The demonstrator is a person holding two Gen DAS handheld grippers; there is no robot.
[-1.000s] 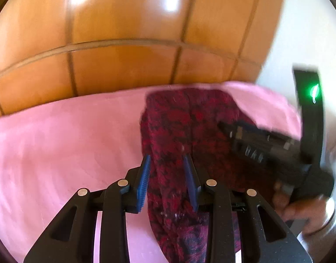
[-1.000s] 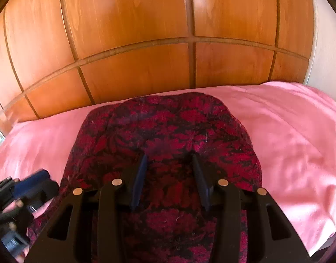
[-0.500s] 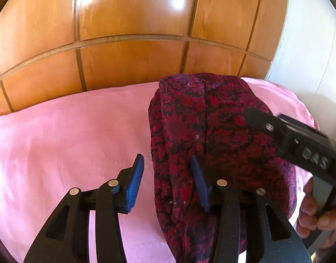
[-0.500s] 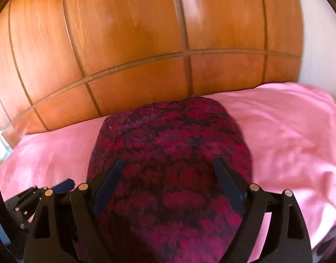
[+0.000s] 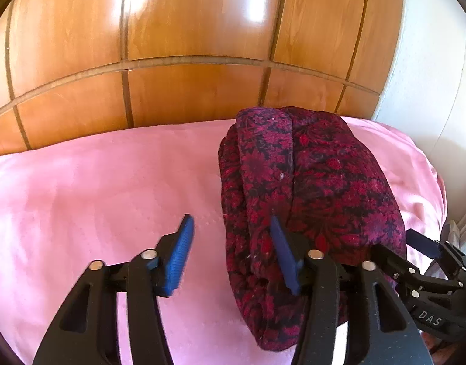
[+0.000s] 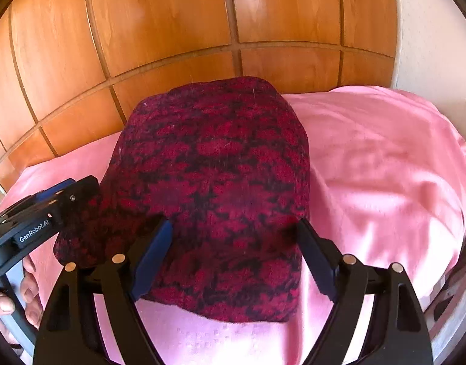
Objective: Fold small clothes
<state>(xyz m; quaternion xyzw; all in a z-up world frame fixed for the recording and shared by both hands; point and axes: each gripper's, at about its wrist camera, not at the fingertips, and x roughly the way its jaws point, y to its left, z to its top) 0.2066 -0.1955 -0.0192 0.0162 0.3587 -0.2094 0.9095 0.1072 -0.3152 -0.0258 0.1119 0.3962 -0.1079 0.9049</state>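
Note:
A dark red and black floral garment [image 5: 308,188] lies folded in a thick bundle on the pink sheet [image 5: 96,188]. It also shows in the right wrist view [image 6: 214,182]. My left gripper [image 5: 229,243] is open at the bundle's left edge; its right finger rests against the cloth, its left finger is over bare sheet. My right gripper [image 6: 236,249] is open wide above the bundle's near end, holding nothing. The right gripper also shows at the lower right of the left wrist view [image 5: 430,276], and the left gripper at the left of the right wrist view [image 6: 44,213].
A wooden panelled headboard [image 5: 187,60] rises right behind the bed. A white wall [image 5: 430,76] stands to the right. The pink sheet [image 6: 384,167] drops off at the bed's right edge.
Both grippers opened and let the garment go. The bundle now rests on the sheet, and both grippers have drawn back a little toward its near end.

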